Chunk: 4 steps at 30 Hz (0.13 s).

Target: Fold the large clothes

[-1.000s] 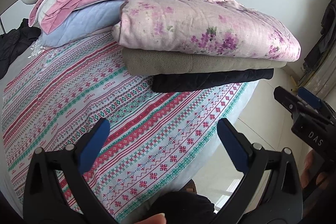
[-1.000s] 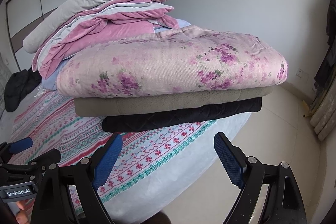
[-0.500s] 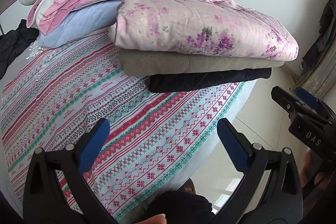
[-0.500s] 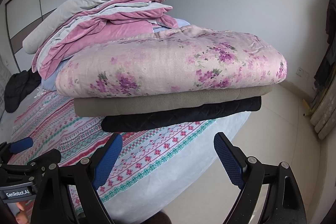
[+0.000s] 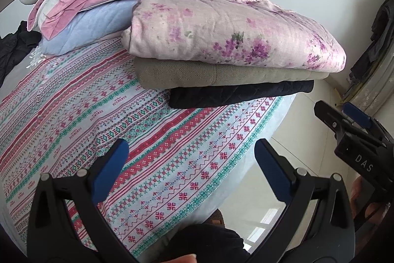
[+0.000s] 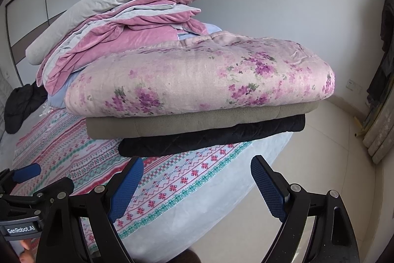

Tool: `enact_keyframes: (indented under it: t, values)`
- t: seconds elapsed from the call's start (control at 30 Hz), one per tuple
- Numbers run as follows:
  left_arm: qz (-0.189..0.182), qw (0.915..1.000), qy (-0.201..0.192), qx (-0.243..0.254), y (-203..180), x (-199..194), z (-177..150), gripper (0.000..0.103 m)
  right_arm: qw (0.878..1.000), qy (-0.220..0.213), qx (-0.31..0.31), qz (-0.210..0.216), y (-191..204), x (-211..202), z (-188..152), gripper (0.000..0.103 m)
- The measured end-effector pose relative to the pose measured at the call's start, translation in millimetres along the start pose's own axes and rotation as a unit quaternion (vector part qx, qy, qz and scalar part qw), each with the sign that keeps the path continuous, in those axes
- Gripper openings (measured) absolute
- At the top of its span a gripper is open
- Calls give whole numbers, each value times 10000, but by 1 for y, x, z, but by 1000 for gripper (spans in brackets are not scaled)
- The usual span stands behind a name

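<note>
Now, three folded pieces sit stacked at twelve o'clock on the patterned bedspread: floral quilted piece on top, the olive garment under it, the dark garment lowest, probably squared up near the bed corner to keep the near bedspread free. Left gripper and right gripper both hover angled downward, jaws spread wide, gripping nothing, clear of the stack
</note>
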<state>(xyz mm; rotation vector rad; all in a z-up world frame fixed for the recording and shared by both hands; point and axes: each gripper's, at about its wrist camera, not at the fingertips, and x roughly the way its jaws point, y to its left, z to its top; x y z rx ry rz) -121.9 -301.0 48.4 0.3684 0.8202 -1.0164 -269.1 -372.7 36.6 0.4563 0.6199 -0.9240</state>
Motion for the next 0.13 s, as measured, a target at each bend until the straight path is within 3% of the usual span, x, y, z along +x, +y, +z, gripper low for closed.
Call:
enact_keyframes:
  t: [0.13]
  values:
    - [-49,9999,-31,-107,9,-3,-2,101,10000,10,-27,17,6,0,3,90]
